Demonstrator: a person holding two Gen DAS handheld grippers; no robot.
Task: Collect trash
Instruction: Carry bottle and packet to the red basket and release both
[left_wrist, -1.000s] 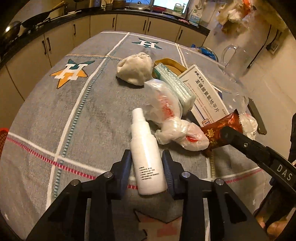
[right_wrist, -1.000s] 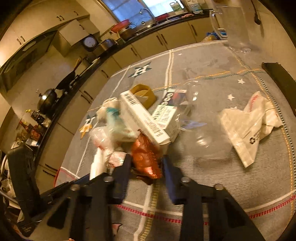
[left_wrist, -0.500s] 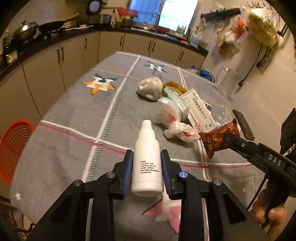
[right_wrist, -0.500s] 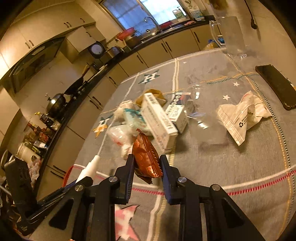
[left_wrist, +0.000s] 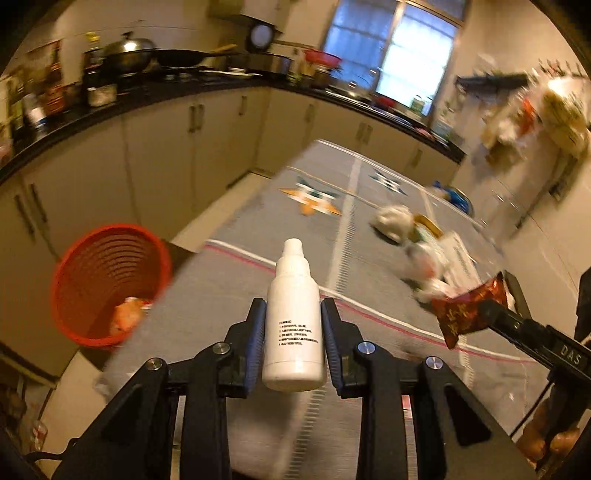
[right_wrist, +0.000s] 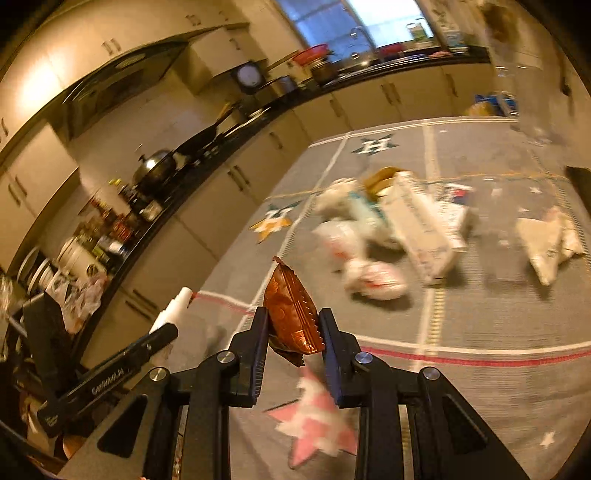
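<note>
My left gripper (left_wrist: 292, 325) is shut on a white plastic bottle (left_wrist: 293, 325) and holds it above the near edge of the grey table (left_wrist: 258, 236). My right gripper (right_wrist: 292, 332) is shut on a reddish-brown snack wrapper (right_wrist: 291, 317); the wrapper also shows in the left wrist view (left_wrist: 469, 310). A red mesh bin (left_wrist: 107, 288) with some trash inside stands on the floor to the left of the table. The left gripper and bottle tip (right_wrist: 177, 299) show at the left of the right wrist view.
More trash lies on the table: white crumpled bags (right_wrist: 354, 251), a white carton (right_wrist: 421, 229), a paper bag (right_wrist: 546, 243) and a crumpled white wad (left_wrist: 391, 221). A dark phone (right_wrist: 580, 181) lies at the right edge. Kitchen cabinets and a counter (left_wrist: 147, 147) run behind.
Both grippers have lifted and drawn back from the trash pile with their items. The left view has swung left, bringing the red bin into sight.
</note>
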